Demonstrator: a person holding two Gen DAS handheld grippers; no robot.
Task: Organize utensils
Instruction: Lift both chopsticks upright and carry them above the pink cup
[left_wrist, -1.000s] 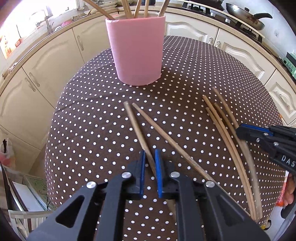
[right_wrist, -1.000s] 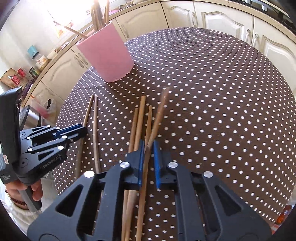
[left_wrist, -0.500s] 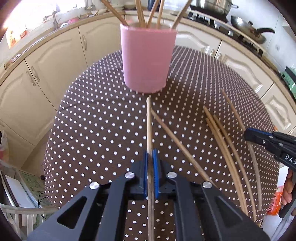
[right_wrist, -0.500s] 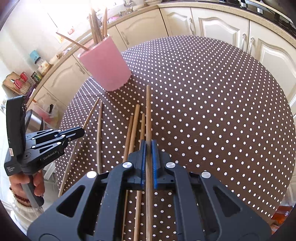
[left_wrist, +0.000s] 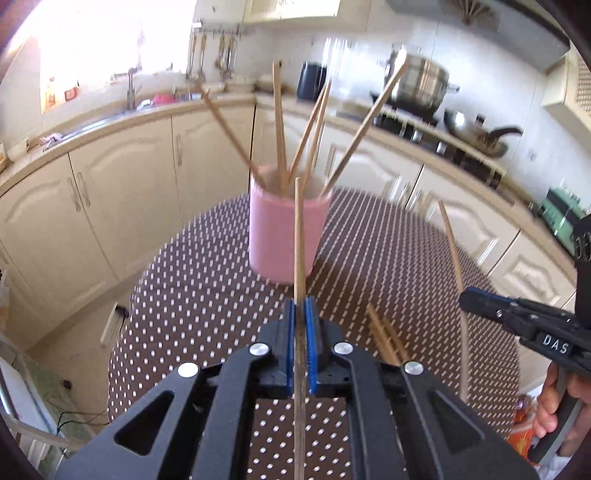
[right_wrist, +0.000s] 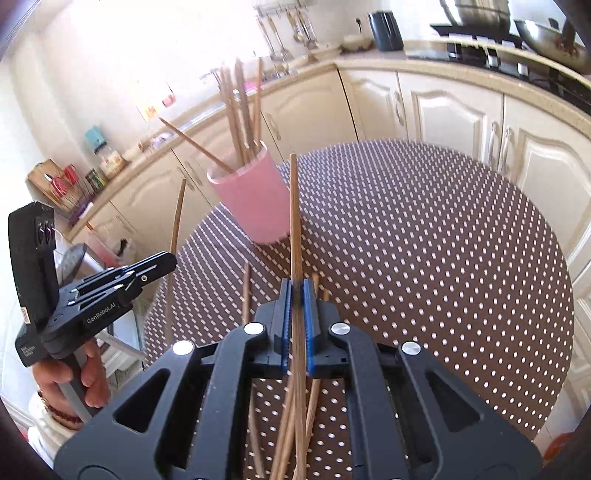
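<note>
My left gripper is clamped on one wooden chopstick, the blue pads pressed flat against its sides, and my right gripper is clamped the same way on a second chopstick. Both sticks are off the dotted tablecloth and point up and forward toward the pink cup, which stands near the far edge of the table with several chopsticks already fanned out of it. More loose chopsticks lie on the cloth just below my right gripper.

These sticks look light, thin and stiff, so weight should be no trouble; I judge the real problem to be leverage. Each is held well back from its tip, with a long free length ahead of the pads and more trailing behind, so a small twist of my wrist would swing the tip wide. The wood looks smooth and the shaft narrow, so I expect it could pivot or slide between the pads if the tip knocks the cup's rim or the sticks already inside. A grip near the middle, square across the shaft, seems best to me. The cup looks light as well, and a sideways push from a tip might tip it.
</note>
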